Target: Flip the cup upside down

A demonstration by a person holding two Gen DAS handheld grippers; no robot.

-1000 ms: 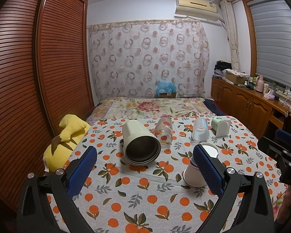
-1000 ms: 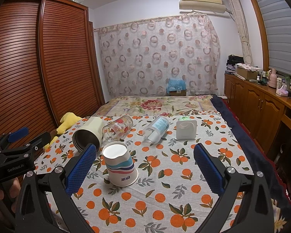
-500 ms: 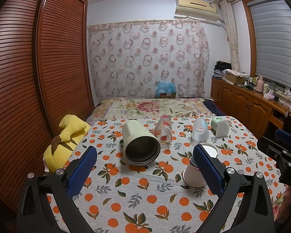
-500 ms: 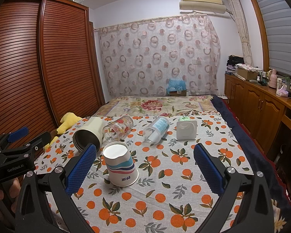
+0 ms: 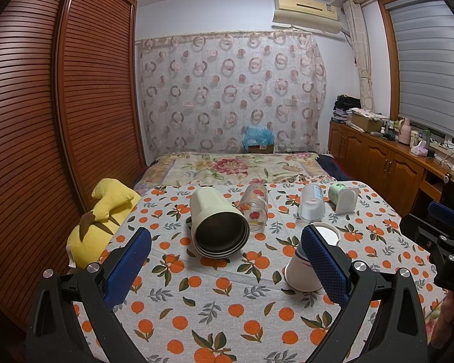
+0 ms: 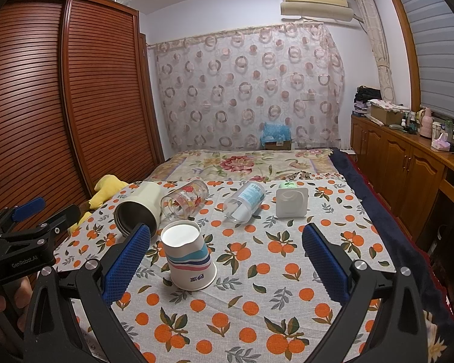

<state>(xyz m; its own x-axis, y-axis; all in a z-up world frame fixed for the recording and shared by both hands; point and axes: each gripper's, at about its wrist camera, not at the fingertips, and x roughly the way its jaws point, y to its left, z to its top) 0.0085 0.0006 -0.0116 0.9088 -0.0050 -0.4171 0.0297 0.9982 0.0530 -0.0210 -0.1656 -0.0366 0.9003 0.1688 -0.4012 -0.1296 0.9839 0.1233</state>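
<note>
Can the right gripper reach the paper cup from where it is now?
Probably yes. The right gripper is open, and the paper cup stands just inside its left finger with nothing between them.

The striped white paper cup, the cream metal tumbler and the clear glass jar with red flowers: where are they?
Striped white paper cup point(image 6: 190, 260), right wrist view, striped side wall.
Cream metal tumbler point(image 5: 210, 204), left wrist view, cream outer wall.
Clear glass jar with red flowers point(image 6: 186, 201), right wrist view, glass side.
</note>
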